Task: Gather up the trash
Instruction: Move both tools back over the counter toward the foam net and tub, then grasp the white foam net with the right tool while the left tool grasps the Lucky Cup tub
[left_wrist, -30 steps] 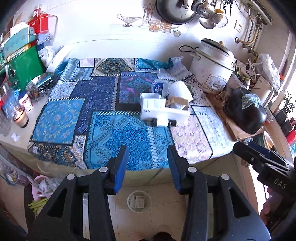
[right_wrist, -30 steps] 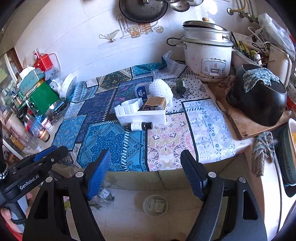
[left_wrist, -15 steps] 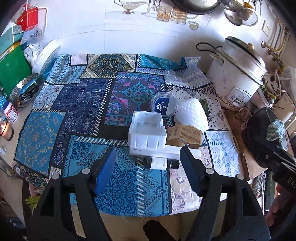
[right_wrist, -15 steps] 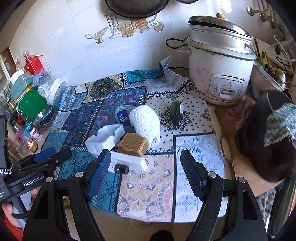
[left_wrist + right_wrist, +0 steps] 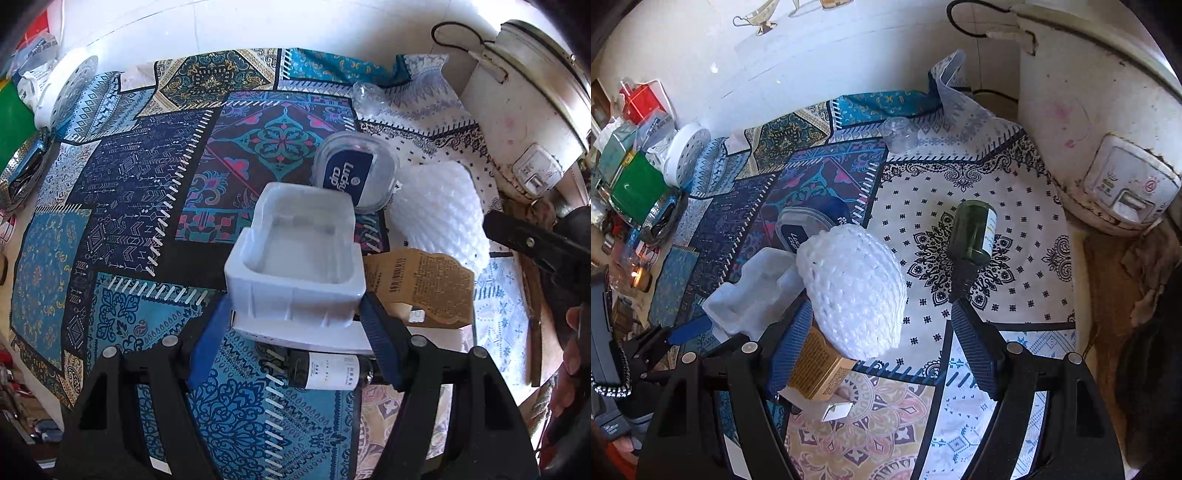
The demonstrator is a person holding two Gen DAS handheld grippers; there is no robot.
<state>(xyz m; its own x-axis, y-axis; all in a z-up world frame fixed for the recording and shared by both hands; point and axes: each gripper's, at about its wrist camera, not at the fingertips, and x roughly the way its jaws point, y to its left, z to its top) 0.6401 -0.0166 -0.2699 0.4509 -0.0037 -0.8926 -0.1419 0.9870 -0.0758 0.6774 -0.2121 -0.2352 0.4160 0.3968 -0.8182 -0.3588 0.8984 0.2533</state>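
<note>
A pile of trash lies on the patterned cloth. A white plastic tray point(image 5: 295, 258) sits between the blue pads of my open left gripper point(image 5: 293, 314), its near wall level with the fingertips. Under it lie a flat white box point(image 5: 306, 338) and a dark labelled bottle point(image 5: 328, 371). A brown cardboard box point(image 5: 421, 284), a white foam net point(image 5: 439, 214) and a clear "Lucky cap" lid point(image 5: 351, 173) lie beside it. My right gripper point(image 5: 881, 317) is open just before the foam net point(image 5: 853, 284) and cardboard box point(image 5: 816, 365). A green bottle point(image 5: 973, 232) lies beyond its right finger.
A white rice cooker point(image 5: 1100, 122) stands at the back right against the wall. A clear cup point(image 5: 899, 131) lies near the back. A green box point(image 5: 635, 188), a white perforated disc point(image 5: 685, 153) and jars crowd the left edge. A dark pot point(image 5: 1152, 369) sits at the right.
Both grippers moved forward from beyond the counter edge and down over the cloth. The left one now straddles the white tray; the right one has come up to the foam net.
</note>
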